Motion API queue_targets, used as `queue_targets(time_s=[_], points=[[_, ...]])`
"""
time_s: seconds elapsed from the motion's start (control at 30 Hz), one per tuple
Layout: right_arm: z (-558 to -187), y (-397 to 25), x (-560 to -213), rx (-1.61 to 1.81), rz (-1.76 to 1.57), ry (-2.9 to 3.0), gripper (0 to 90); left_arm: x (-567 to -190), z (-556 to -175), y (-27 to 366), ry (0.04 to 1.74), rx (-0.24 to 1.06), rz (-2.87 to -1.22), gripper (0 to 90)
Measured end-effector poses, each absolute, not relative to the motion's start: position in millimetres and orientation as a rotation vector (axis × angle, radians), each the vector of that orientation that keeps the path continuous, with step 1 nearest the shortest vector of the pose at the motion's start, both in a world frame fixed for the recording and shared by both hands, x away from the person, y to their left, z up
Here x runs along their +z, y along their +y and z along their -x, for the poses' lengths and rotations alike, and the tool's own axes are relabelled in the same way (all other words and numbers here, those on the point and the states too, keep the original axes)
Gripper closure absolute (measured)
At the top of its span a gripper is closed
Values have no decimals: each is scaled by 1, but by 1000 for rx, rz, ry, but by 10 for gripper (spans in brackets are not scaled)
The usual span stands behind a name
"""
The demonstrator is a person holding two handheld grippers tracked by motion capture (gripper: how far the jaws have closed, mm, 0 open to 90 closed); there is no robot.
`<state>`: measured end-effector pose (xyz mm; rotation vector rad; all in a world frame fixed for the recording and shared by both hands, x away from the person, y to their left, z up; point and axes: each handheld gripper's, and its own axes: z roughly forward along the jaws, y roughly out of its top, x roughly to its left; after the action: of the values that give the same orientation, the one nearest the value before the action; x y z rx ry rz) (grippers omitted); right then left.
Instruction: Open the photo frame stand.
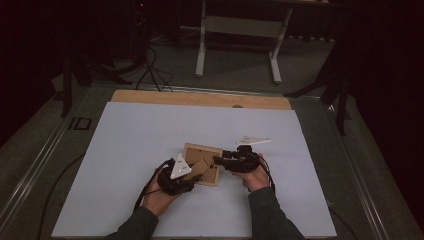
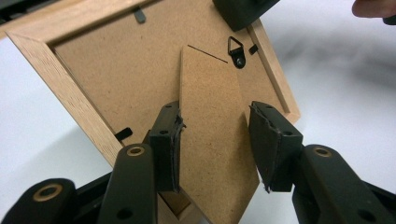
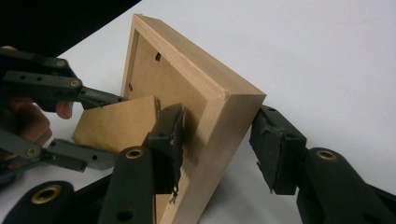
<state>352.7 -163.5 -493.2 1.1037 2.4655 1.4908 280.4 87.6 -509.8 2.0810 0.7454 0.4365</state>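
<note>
While you work near the front middle of the white table (image 1: 125, 150), your left gripper (image 1: 192, 172) comes in from the lower left of the high view, with its grey three-cornered plate (image 1: 180, 167) on top. Its jaws stand apart on either side of the fold-out stand (image 2: 215, 135) on the back of the wooden picture frame (image 1: 202, 162). In the left gripper view the left jaw sits right against the stand's edge, while the right jaw has a small gap to it, so the gripper is open around the stand rather than clamped.

Between your two grippers, the frame lies back side up, tilted off the table. Its fibreboard back (image 2: 116, 70) carries a small black hanging hook (image 2: 236, 50) near the top of the stand.

Further right, your right gripper (image 1: 220, 161) reaches the frame's right-hand corner. In the right gripper view its jaws straddle that corner (image 3: 233, 100): one jaw rests against the inside of the frame, the other stands just clear of the outer face, so it is open too. Your right hand (image 1: 255, 177) holds it from below.
</note>
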Motion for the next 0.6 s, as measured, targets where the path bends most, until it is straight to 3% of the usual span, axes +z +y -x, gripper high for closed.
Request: queue_targets(time_s=[0.37,0.6], points=[[-339,-163,-489,1493,-1004,2451,575,-505,-287,105,793,154,-2026,654],[-331,-160,-484,1477,-943,2445,583,-504,-286,107,788,145,-2067,731]])
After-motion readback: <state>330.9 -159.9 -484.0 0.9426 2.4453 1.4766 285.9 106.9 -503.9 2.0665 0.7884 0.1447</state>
